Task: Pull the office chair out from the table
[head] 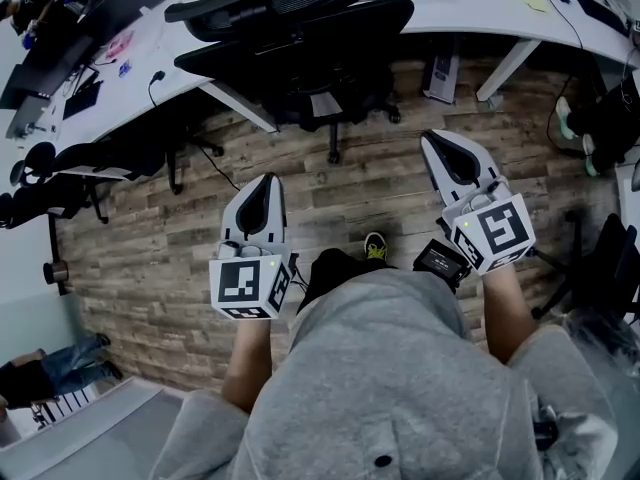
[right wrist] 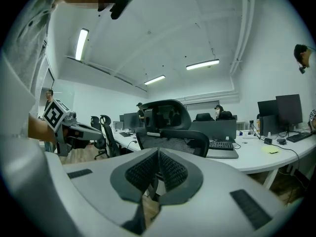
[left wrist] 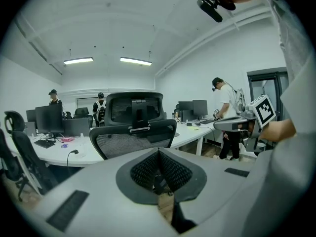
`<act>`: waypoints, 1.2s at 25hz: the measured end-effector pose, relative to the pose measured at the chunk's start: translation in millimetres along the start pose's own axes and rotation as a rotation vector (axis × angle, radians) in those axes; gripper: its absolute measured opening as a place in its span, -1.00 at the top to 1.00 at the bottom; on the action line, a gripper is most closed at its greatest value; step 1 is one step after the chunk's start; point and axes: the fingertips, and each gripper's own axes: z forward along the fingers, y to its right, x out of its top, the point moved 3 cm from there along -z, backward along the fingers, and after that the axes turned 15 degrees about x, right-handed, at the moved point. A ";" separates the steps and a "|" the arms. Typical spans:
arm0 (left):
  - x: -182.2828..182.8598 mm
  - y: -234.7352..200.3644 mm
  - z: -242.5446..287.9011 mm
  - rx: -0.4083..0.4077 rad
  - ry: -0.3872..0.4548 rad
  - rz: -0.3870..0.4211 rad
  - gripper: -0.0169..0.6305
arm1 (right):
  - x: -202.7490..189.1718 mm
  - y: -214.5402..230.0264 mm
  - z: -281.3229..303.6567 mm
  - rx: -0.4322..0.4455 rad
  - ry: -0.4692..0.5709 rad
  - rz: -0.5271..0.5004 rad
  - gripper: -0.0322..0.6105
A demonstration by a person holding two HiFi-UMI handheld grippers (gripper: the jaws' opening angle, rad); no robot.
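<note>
Progress on the pull: none visible yet. Office chair (head: 300, 38) parked tight at the table (head: 470, 16), headrest overlapping the tabletop in the head view, backrest turned away from the table toward the person. Depth of the seat under the tabletop: hidden by the backrest. Wheeled base on the wood floor (head: 380, 193) just off the table's near edge; no gap opened between chair and table.

Left gripper (head: 263, 183) on the side away from the table, well apart from the chair, jaws pressed fully together with nothing between them. Beyond the tips in the left gripper view, only the mesh backrest and headrest. Right gripper (head: 440, 148) likewise off the table's near side, a little nearer the table than the left, jaws closed tight and empty, the same backrest straight ahead in the right gripper view. Bare floorboards between both grippers and the chair; no contact with backrest or headrest.

Done, by this reading: a stance square behind the chair, both grippers aimed at the backrest.

Left to do, as a judgement:
- closing the distance toward the table
- opening the jaws, or hooking them over the top rim of the backrest
- getting a firm hold
- drawing the chair back along the floor, away from the table, until well clear of its edge
</note>
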 end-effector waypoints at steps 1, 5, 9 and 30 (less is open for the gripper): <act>1.4 -1.5 1.9 0.003 0.002 0.003 0.91 | 1.4 2.2 1.5 -0.003 0.002 -0.007 0.80; 9.6 -11.7 11.0 0.012 0.018 0.019 0.91 | 12.1 9.8 7.9 -0.013 0.004 -0.053 0.80; 14.4 -21.9 23.0 0.013 0.033 0.023 0.91 | 17.6 16.9 13.3 -0.028 0.000 -0.079 0.80; 42.5 -105.7 126.0 -0.016 0.104 -0.012 0.91 | 53.8 62.4 105.6 -0.118 -0.021 -0.158 0.79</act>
